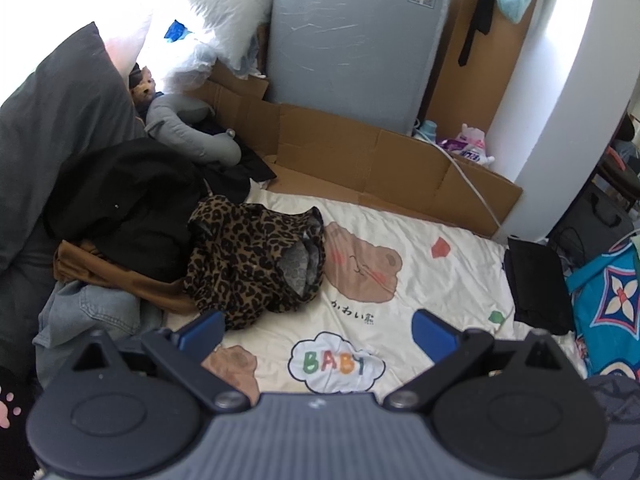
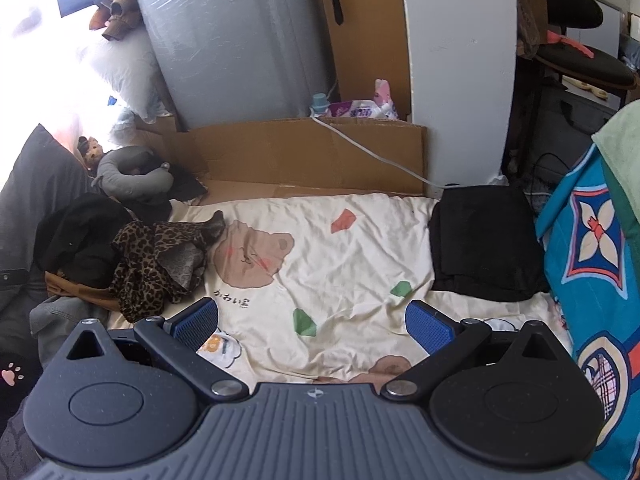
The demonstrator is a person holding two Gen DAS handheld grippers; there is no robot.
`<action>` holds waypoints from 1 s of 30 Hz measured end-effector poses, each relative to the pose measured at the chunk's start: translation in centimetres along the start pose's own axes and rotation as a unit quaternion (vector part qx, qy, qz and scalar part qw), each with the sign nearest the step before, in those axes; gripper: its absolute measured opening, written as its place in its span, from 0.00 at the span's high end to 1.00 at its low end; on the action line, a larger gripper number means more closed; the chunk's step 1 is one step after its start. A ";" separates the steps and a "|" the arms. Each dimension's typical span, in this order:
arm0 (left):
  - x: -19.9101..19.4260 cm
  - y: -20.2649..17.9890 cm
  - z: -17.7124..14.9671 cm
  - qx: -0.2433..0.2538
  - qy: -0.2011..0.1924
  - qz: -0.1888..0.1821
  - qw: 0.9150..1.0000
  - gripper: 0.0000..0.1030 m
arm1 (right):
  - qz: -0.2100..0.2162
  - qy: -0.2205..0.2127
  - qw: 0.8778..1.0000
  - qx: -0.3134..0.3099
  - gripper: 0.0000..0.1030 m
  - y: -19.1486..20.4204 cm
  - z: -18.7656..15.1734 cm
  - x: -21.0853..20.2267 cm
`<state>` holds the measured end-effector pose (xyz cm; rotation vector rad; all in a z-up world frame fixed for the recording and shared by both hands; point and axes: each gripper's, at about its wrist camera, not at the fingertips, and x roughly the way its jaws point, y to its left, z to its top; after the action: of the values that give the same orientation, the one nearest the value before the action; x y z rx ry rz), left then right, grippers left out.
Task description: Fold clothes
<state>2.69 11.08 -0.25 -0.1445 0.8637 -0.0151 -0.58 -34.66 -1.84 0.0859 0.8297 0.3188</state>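
**Operator:** Report gripper status and the location of the workpiece.

**Technician:** The left gripper point(image 1: 318, 330) has its blue-padded fingers point(image 1: 434, 332) spread wide with nothing between them. The right gripper point(image 2: 312, 322) is likewise spread and empty. Both hover over the cream cartoon-print bedsheet point(image 2: 340, 248). The crumpled leopard-print fabric garment point(image 1: 256, 264) lies at the left side of the sheet, on the edge of a pile containing a black garment point(image 1: 132, 204), a tan-brown garment point(image 1: 120, 276) and pale blue denim point(image 1: 92, 312). A folded black garment point(image 2: 484, 240) rests at the right edge of the sheet.

**Operator:** Handling characteristics?

**Technician:** The leopard-print item appears thin, light and limp. It will probably sag and bunch when lifted, so it needs holding at two separated points. Recommended hold: the exposed upper hem or the raised fold nearest the left gripper.

**Operator:** Clearances?

**Technician:** The centre of the sheet is open and suits spreading. Limits: flattened brown cardboard point(image 2: 304, 152) at the far edge, the pile at left, a blue patterned fabric bag point(image 2: 592, 264) at right.
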 end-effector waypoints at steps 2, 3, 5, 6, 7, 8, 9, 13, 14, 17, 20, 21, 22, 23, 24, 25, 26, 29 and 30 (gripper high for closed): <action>0.0 0.5 0.1 -0.002 -0.003 -0.005 1.000 0.02 | 0.007 -0.001 1.000 -0.001 0.01 0.1 0.0 0.1; -0.1 0.7 0.2 -0.002 -0.004 -0.007 1.000 0.02 | 0.012 -0.003 1.000 0.001 0.01 0.1 0.0 0.1; -0.2 1.2 0.2 -0.005 -0.014 -0.008 1.000 0.04 | 0.024 -0.010 1.000 0.007 0.01 0.1 0.2 0.0; -0.2 1.5 0.2 -0.007 -0.020 -0.007 1.000 0.06 | 0.032 -0.013 0.999 0.011 0.01 0.1 0.2 -0.1; -0.3 1.7 0.2 -0.010 -0.026 -0.007 1.000 0.10 | 0.039 -0.017 0.999 0.015 0.01 0.0 0.3 -0.2; -0.4 2.1 0.3 -0.016 -0.034 -0.006 0.999 0.10 | 0.044 -0.020 0.999 0.018 0.01 -0.1 0.4 -0.2; -0.5 2.4 0.3 -0.021 -0.040 -0.006 0.999 0.10 | 0.045 -0.021 0.999 0.020 0.01 -0.2 0.5 -0.2; -0.1 3.5 1.0 -0.025 -0.039 -0.007 0.999 0.10 | 0.056 -0.023 0.998 0.032 0.01 -0.6 0.5 0.1; 0.1 3.8 1.2 -0.025 -0.039 -0.007 0.999 0.10 | 0.055 -0.024 0.998 0.033 0.01 -0.6 0.6 0.1; 0.5 4.5 1.6 -0.028 -0.038 -0.007 0.999 0.10 | 0.049 -0.034 0.998 0.026 0.01 -0.5 0.6 0.1; 1.0 5.3 1.8 -0.031 -0.037 -0.007 0.999 0.10 | 0.040 -0.048 0.998 0.004 0.01 0.0 0.7 0.1; 1.2 5.6 1.9 -0.032 -0.038 -0.006 0.999 0.10 | 0.044 -0.045 0.998 0.003 0.01 0.0 1.0 0.2; 1.5 5.9 1.9 -0.034 -0.039 -0.007 0.999 0.10 | 0.052 -0.042 0.998 0.009 0.01 -0.1 1.2 0.3; 1.8 6.3 2.0 -0.038 -0.039 -0.007 0.998 0.10 | 0.059 -0.043 0.997 0.016 0.01 -0.3 1.4 0.5; 2.2 6.6 2.0 -0.042 -0.039 -0.007 0.998 0.10 | 0.064 -0.048 0.997 0.024 0.01 -0.6 1.5 0.7; 2.7 6.9 2.0 -0.046 -0.038 -0.007 0.998 0.10 | 0.064 -0.049 0.996 0.032 0.01 -0.8 1.7 1.1; 3.2 7.3 2.1 -0.050 -0.036 -0.006 0.998 0.10 | 0.058 -0.048 0.996 0.040 0.01 -1.1 1.8 1.7; 5.4 8.2 2.1 -0.060 -0.029 -0.004 0.998 0.14 | 0.065 -0.035 0.996 0.059 0.01 -1.9 2.0 3.8; 6.2 8.5 2.0 -0.064 -0.026 -0.003 0.998 0.14 | 0.068 -0.031 0.995 0.062 0.01 -2.1 1.9 4.6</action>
<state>7.83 19.33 -4.74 -0.2661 0.8116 0.0390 4.25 -35.09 -4.22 0.2672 0.7832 0.3902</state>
